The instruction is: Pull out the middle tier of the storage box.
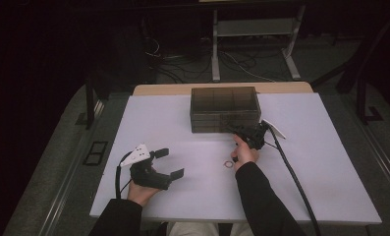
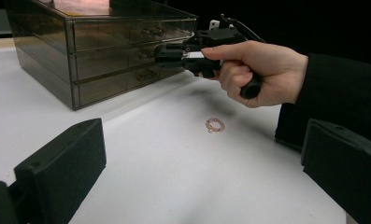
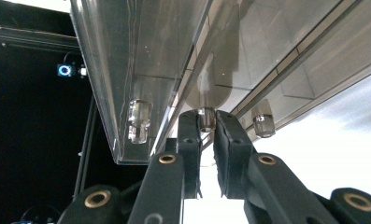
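The right gripper (image 3: pixel 206 122) has pinched the clear round knob (image 3: pixel 205 116) on the middle drawer of the smoky transparent plastic drawer chest (image 1: pixel 225 109). Pull straight out, level. The left gripper (image 1: pixel 169 163), open and empty, waits left of the chest.

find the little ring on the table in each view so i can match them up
High view: the ring lies on the white table, just left of the right hand.
Left gripper view: right of centre, below that hand.
Right gripper view: I cannot find it.
Shared landmark: the smoky clear drawer box.
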Tool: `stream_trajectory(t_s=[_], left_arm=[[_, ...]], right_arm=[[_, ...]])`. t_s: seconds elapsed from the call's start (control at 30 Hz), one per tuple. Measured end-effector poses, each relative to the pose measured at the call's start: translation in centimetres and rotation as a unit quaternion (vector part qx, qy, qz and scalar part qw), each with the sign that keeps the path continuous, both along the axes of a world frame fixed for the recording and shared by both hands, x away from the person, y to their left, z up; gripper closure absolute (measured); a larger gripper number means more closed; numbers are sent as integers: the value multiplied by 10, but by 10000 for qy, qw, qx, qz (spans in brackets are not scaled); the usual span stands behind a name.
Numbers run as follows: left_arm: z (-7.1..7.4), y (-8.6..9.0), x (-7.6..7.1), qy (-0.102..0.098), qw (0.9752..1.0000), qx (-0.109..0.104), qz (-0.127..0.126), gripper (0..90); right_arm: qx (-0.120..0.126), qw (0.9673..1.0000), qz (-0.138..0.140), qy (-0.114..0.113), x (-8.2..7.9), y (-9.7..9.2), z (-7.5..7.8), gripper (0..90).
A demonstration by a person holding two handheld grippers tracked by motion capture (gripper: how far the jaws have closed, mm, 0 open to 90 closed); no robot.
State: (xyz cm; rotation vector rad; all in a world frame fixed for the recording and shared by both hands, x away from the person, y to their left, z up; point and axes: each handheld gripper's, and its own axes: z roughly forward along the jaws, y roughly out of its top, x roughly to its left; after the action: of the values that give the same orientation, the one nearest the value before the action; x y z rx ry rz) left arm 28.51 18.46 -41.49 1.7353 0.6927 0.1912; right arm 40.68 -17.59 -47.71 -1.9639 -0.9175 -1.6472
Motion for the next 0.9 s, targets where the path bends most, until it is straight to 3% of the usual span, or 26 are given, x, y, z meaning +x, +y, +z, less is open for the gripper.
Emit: stream_trajectory(t_s=[0.3, 0.9], left_arm=[[0, 0, 0, -6, 10000, 2, -6, 0], [0, 0, 0, 2, 10000, -2, -6, 0]], right_arm=[[-97, 9999, 24, 8, -5, 0, 2, 801], [-39, 9999, 93, -11, -22, -1, 1, 801]])
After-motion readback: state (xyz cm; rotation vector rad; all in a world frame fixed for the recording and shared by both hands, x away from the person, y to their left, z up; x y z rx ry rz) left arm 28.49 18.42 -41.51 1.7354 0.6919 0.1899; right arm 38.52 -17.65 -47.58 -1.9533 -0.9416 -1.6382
